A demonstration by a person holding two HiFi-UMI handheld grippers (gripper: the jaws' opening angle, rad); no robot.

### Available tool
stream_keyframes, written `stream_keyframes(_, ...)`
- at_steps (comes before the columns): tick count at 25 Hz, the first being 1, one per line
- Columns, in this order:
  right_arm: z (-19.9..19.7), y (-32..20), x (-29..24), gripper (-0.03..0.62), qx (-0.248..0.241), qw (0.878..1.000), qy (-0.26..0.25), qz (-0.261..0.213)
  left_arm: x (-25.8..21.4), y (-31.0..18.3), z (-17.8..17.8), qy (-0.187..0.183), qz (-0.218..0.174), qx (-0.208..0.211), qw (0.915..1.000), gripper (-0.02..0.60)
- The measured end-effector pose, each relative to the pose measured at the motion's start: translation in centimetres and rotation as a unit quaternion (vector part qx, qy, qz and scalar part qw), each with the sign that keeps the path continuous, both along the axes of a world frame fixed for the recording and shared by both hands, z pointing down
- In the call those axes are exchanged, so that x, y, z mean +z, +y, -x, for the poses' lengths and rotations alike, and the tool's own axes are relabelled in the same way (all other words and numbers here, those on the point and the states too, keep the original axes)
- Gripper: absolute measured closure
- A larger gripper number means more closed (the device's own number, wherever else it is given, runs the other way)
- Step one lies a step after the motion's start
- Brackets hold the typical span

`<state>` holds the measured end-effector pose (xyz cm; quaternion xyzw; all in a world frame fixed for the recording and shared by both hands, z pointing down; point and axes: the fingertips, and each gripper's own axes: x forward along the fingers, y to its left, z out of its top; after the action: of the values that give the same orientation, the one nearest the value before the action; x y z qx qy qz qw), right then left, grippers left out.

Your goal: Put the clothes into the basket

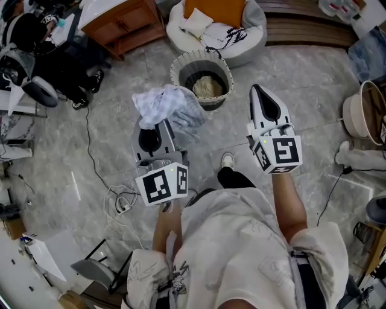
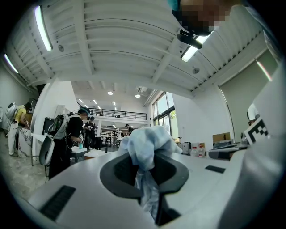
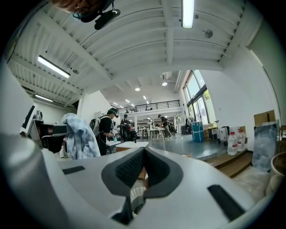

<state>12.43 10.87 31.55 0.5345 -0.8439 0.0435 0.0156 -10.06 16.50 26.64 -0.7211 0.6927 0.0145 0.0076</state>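
A crumpled pale blue and white garment [image 1: 167, 105] hangs from my left gripper [image 1: 164, 125], which is shut on it; the cloth bunches over the jaw tips. In the left gripper view the same garment [image 2: 147, 145] is pinched between the dark pads and trails down the gap of that gripper [image 2: 144, 169]. The round basket [image 1: 178, 65] stands on the floor just beyond the garment, with a beige cloth [image 1: 207, 86] inside. My right gripper [image 1: 255, 90] is held level to the right of the basket, shut and holding nothing. From the right gripper [image 3: 144, 154], the garment [image 3: 78, 136] shows at the left.
A white cushioned seat [image 1: 253, 36] with an orange pillow [image 1: 214, 9] sits behind the basket. A wooden cabinet [image 1: 123, 24] is at the back left, wooden steps [image 1: 307, 30] at the back right. Cables [image 1: 119, 199] lie on the floor. Another woven basket [image 1: 362, 111] stands at the right.
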Motion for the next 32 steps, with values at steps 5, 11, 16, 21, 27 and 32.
stream_keyframes(5,-1.0,-3.9,-0.3,0.606,-0.003,1.0,-0.003,-0.002,-0.5,-4.3,-0.8,0.002,-0.001,-0.005,1.0,0.529)
stream_keyframes(11,-1.6,-7.9,0.3,0.606,0.007,1.0,-0.004,0.005,-1.3,-9.2,-1.7,0.004,-0.013,0.011,0.9998,0.529)
stream_keyframes(16,-1.3,-11.6,0.7,0.606,0.016,1.0,-0.008,0.004,-1.1,-13.8,-2.0,0.007,-0.021,0.029,0.9993,0.529)
stream_keyframes(21,-0.2,-15.9,1.7,0.606,0.032,0.999,-0.006,0.014,-0.4,-18.9,-1.2,0.018,-0.023,0.053,0.9982,0.529)
stream_keyframes(27,3.2,-22.3,0.9,0.606,0.032,0.999,0.016,0.013,-0.8,-26.1,1.3,0.022,-0.023,0.071,0.997,0.529)
stream_keyframes(32,6.0,-26.7,0.7,0.606,0.038,0.999,0.029,0.014,-0.7,-31.2,3.7,0.033,-0.021,0.081,0.9959,0.529)
